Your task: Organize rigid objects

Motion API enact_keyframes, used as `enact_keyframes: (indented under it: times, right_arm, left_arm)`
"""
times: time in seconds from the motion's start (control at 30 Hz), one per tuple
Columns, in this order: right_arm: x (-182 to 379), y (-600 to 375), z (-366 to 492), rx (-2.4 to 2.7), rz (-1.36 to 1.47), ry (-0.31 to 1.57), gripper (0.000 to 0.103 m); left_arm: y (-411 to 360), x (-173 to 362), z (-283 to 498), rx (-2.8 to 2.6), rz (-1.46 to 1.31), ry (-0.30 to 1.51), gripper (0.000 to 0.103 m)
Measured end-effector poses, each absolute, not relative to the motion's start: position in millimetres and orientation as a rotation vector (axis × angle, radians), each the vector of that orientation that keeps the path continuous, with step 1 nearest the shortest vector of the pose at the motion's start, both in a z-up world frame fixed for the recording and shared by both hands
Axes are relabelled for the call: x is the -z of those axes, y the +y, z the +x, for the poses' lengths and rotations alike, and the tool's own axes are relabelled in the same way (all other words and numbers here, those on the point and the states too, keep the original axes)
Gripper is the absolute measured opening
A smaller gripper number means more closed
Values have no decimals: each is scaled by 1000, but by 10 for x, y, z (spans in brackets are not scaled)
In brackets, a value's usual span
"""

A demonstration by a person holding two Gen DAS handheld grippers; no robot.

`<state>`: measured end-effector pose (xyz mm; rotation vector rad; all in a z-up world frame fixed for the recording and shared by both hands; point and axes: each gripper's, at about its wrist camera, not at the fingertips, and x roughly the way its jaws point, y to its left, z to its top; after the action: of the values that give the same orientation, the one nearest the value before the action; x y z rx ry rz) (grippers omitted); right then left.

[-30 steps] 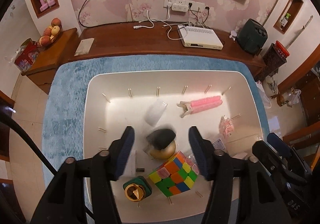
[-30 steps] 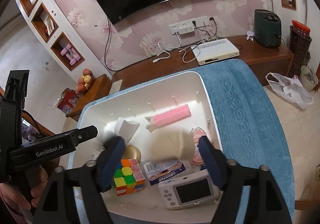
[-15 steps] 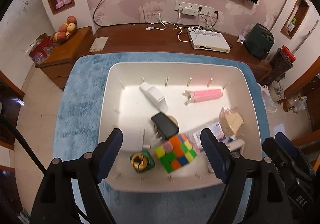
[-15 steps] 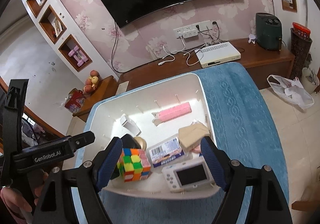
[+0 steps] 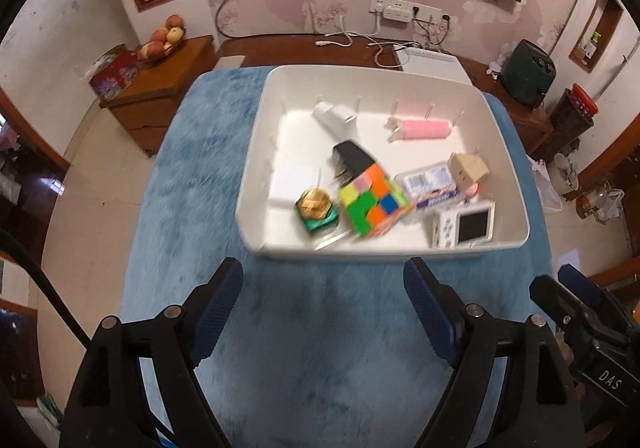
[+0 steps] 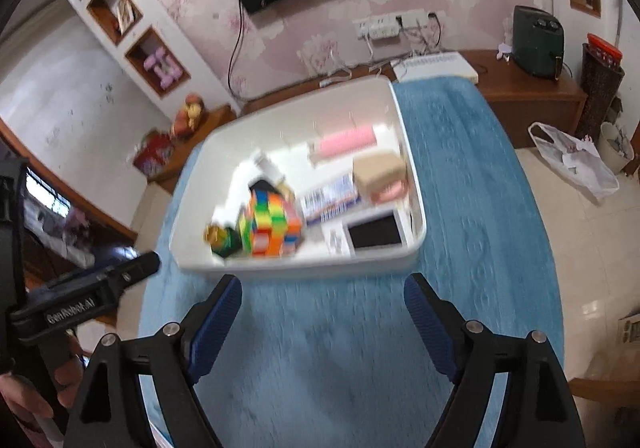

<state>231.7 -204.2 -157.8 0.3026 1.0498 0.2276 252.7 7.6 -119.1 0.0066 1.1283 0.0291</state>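
A white bin [image 5: 380, 248] on the blue cloth holds a colour cube [image 5: 372, 204], a green jar with a gold lid [image 5: 316, 208], a black block [image 5: 352, 160], a pink brush [image 5: 424, 128], a cardboard box [image 5: 468, 168], a barcode packet [image 5: 430, 186] and a white screen device [image 5: 468, 224]. My left gripper [image 5: 322, 272] hovers over the cloth short of the bin, its jaws opening with nothing between them. My right gripper [image 6: 322, 284] likewise stands before the bin [image 6: 296, 268], jaws opening and empty. The cube [image 6: 272, 224] and box [image 6: 380, 168] look blurred.
The blue cloth [image 5: 280, 348] covers the table around the bin. A wooden cabinet behind carries a white router [image 5: 432, 60], cables and a dark appliance [image 5: 528, 68]. A fruit bowl [image 5: 160, 40] stands far left. A plastic bag [image 6: 572, 164] lies on the floor at right.
Both grippers drew back out of the bin to the cloth in front of it and their jaws widened. The black block and the cardboard box now lie loose in the bin.
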Motion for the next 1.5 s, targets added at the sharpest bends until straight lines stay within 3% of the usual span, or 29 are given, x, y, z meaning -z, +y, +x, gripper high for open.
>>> enact_keyframes:
  times: [0.27, 0.37, 0.67, 1.03, 1.5]
  right_arm:
    - [1605, -1912, 1937, -247, 283, 1177, 88]
    - [1527, -1873, 1833, -237, 284, 1190, 103]
    - [1011, -1729, 1636, -231, 263, 1136, 103]
    - [247, -1675, 1319, -174, 164, 870, 103]
    - [176, -1631, 1139, -185, 150, 794, 103]
  left_arm:
    - [251, 1172, 2043, -54, -31, 1156, 85]
    - [304, 1134, 1872, -52, -43, 1178, 85]
    - [320, 742, 1568, 41, -103, 1140, 85]
    - [303, 196, 1480, 35, -27, 928, 85]
    - [249, 169, 1344, 28, -23, 863, 85]
